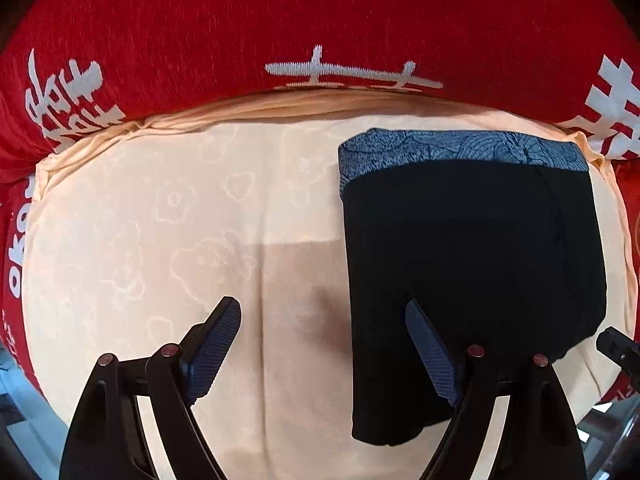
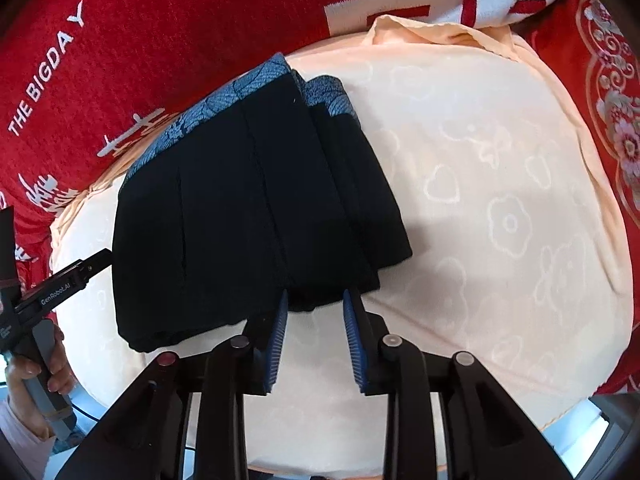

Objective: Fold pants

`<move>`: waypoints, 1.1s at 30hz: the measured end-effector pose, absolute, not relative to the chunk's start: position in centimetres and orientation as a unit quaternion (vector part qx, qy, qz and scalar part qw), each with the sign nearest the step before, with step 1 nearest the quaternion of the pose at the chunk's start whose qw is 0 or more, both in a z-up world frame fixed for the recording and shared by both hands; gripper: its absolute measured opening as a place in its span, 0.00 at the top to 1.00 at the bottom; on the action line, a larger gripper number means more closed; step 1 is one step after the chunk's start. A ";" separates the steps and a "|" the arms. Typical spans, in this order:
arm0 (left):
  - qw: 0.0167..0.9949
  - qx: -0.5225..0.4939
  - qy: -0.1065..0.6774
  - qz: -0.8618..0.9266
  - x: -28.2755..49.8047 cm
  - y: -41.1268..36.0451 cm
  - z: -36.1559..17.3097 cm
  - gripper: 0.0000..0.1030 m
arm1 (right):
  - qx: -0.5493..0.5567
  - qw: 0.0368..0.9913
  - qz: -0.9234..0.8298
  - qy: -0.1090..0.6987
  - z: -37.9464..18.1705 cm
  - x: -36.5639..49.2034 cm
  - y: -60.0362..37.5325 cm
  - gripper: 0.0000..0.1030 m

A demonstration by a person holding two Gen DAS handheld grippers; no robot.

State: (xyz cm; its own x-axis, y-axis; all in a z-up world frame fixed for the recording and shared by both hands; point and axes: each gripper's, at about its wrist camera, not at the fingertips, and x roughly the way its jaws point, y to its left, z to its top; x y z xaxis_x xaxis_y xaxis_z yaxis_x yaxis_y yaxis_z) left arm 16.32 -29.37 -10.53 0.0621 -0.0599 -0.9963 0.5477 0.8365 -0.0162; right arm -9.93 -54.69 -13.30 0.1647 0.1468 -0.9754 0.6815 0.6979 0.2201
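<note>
White "THE BIGDAY" lettering [image 2: 46, 68] on red blanket [image 2: 180, 40] behind folded pants [image 2: 240, 208]

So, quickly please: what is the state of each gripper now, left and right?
Left gripper: open wide, holding nothing; one finger is over the folded pants.
Right gripper: open, holding nothing, at the near edge of the pants.

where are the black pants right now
The folded black pants lie on the peach cloth: right of centre in the left wrist view, left of centre in the right wrist view, with the blue patterned waistband toward the red blanket.
</note>
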 end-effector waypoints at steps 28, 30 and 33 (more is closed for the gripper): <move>0.671 0.123 0.690 -0.243 17.5 -30.2 -12.3 0.00 | 0.370 0.711 -0.131 0.583 -12.7 -9.7 -58.6 0.20; 0.672 0.121 0.689 -0.241 17.8 -30.5 -12.8 0.00 | 0.378 0.708 -0.125 0.583 -13.4 -9.7 -59.9 0.20; 0.668 0.112 0.694 -0.245 18.3 -30.8 -13.6 0.00 | 0.400 0.703 -0.105 0.579 -14.8 -9.3 -62.0 0.20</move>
State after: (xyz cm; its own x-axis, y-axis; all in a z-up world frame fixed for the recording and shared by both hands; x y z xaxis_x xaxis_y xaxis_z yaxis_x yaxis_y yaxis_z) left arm 18.26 -30.81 -13.63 -0.0836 -0.1718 -0.9816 0.4835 0.8543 -0.1908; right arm -9.31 -62.03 -14.80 0.3078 0.3153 -0.8977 0.6110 0.6577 0.4405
